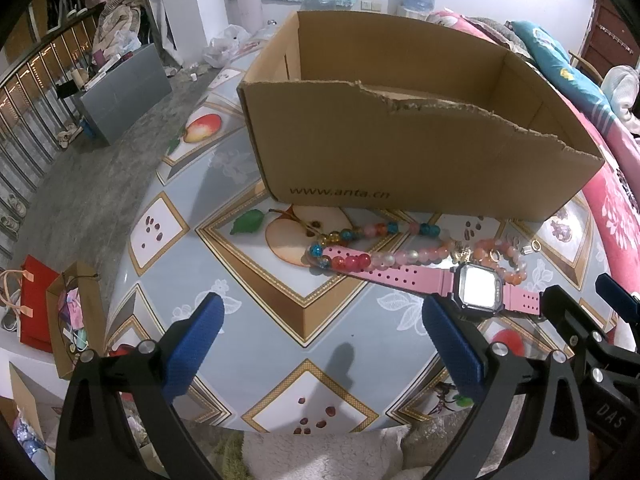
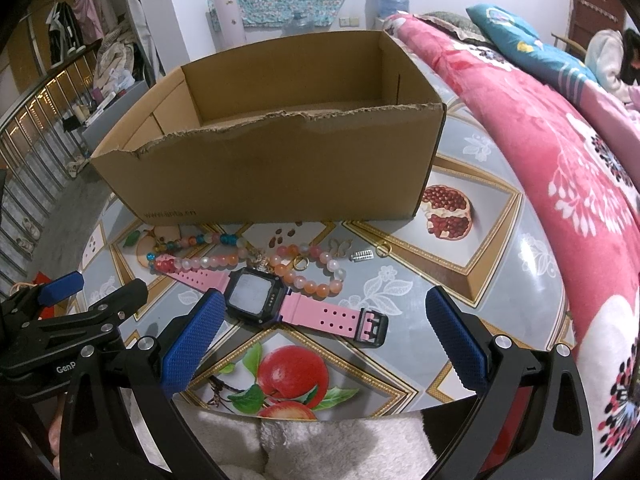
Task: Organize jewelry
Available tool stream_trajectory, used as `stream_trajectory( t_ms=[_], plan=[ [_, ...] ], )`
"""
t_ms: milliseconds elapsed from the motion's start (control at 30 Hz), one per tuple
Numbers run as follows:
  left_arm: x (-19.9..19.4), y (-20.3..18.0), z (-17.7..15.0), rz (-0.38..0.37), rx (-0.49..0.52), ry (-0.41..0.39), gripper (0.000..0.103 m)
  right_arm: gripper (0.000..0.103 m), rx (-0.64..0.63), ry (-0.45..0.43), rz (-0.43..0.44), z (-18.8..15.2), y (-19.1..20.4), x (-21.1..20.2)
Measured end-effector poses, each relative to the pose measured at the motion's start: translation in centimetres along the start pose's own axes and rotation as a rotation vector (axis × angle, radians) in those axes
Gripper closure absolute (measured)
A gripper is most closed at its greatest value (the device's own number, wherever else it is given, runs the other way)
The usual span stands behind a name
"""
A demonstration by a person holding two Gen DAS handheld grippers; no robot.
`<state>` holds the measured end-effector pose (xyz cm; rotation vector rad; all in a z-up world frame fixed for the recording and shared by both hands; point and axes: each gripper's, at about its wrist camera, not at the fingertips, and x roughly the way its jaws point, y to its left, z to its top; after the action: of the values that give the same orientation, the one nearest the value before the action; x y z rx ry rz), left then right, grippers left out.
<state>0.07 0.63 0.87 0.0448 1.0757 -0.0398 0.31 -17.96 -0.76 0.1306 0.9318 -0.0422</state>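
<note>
While right tongs (image 2: 324,336) gape, watch (image 2: 256,298) lies between.

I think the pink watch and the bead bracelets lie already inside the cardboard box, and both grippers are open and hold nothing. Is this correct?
Not quite. The pink watch and the bead bracelets lie on the table in front of the cardboard box, not inside it; the right wrist view shows this. The rest holds: the left gripper and the right gripper are open and hold nothing.

Probably bedroom: bed (image 2: 520,128), hanging clothes (image 2: 76,24)
</note>
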Motion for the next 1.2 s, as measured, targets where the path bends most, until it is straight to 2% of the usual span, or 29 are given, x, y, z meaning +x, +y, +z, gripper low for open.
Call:
stream_trajectory(
  t_ms=[1200],
  plan=[
    [-0.9, 0.21, 0.22, 0.011, -0.005, -0.033, 0.006, 0.007, 0.003, -0.014, 0.001, 0.5, 0.54, -0.15]
  ],
)
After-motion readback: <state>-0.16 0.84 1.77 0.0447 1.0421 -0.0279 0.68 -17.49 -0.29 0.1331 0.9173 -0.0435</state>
